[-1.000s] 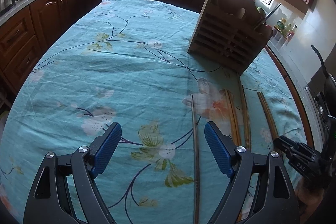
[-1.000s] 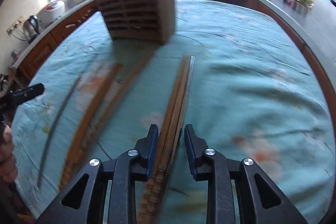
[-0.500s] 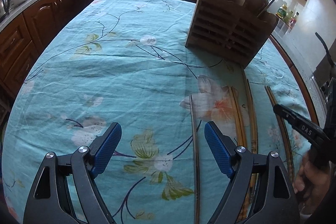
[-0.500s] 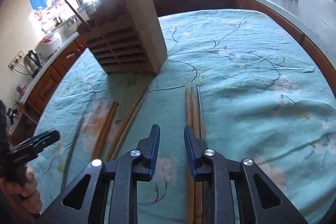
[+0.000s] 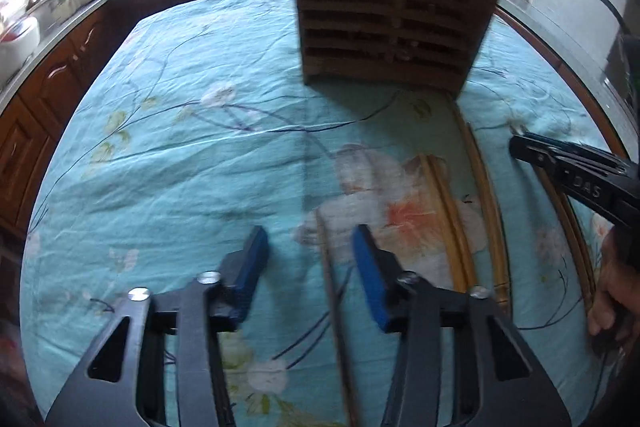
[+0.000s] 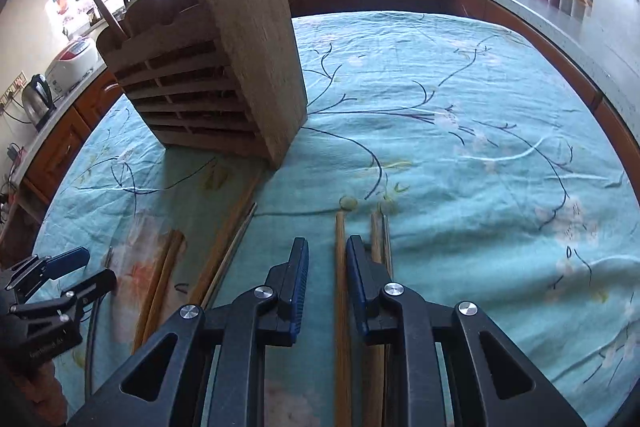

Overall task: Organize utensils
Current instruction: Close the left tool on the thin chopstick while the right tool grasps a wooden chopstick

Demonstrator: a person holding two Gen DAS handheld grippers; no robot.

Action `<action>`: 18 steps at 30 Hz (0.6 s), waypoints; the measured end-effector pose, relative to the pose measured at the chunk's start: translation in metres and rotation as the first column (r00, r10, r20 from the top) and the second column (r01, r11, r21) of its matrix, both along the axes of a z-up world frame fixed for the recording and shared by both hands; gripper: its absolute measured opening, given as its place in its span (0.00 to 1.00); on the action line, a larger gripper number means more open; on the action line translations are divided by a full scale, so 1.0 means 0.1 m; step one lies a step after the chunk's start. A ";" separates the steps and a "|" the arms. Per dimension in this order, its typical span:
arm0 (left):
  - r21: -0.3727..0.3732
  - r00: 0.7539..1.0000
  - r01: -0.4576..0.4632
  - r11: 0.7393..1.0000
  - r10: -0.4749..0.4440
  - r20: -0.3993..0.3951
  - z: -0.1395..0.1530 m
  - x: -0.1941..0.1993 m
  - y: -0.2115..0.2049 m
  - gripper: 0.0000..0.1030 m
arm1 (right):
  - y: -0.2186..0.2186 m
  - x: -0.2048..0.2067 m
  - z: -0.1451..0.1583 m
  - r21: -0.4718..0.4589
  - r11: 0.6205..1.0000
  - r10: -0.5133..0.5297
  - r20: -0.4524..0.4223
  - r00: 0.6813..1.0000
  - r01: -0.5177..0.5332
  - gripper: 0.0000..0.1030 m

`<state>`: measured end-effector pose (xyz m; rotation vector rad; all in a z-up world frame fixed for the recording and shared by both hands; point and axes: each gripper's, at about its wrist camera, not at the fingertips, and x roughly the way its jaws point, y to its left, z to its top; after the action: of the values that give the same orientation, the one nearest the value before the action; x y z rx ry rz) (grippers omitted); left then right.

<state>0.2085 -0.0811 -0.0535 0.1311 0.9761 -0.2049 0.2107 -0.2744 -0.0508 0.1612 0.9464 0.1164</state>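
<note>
You're over a table with a teal flowered cloth [image 6: 460,155] in a kitchen, brown cabinets [image 5: 28,131] around. Your left gripper [image 5: 310,259] is closing — a thin dark stick [image 5: 336,315] lies between its pads, untouched. Your right gripper [image 6: 327,267] stands narrow around one wooden chopstick [image 6: 341,247], not pressing it; others lie at 3 o'clock. A wooden rack [image 6: 224,87] stands at 11 o'clock.

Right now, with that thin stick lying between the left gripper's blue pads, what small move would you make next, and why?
Probably finish closing the left gripper: its jaws are closing, and the thin chopstick lies on the cloth between them, nearer one pad, apparently not yet pinched. The wooden holder stands just ahead.
</note>
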 end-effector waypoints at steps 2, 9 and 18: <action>0.014 1.000 0.030 0.999 -0.030 0.007 0.00 -0.02 -0.07 0.14 | 0.06 0.04 -0.03 -0.025 1.000 0.005 0.003 1.000 -0.005 0.18; -0.019 0.999 0.044 0.999 -0.044 -0.004 0.04 -0.02 -0.07 0.03 | 0.00 -0.02 0.00 0.073 0.997 0.008 -0.004 1.000 -0.008 0.05; -0.227 0.998 0.010 0.974 0.002 0.056 0.53 -0.26 0.32 0.03 | -0.14 -0.44 0.50 0.229 0.973 -0.024 0.126 0.992 -0.006 0.05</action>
<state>0.1827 -0.0492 -0.0009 -0.0712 0.8896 -0.3137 0.1669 -0.2880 -0.0011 0.3675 0.8027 0.2257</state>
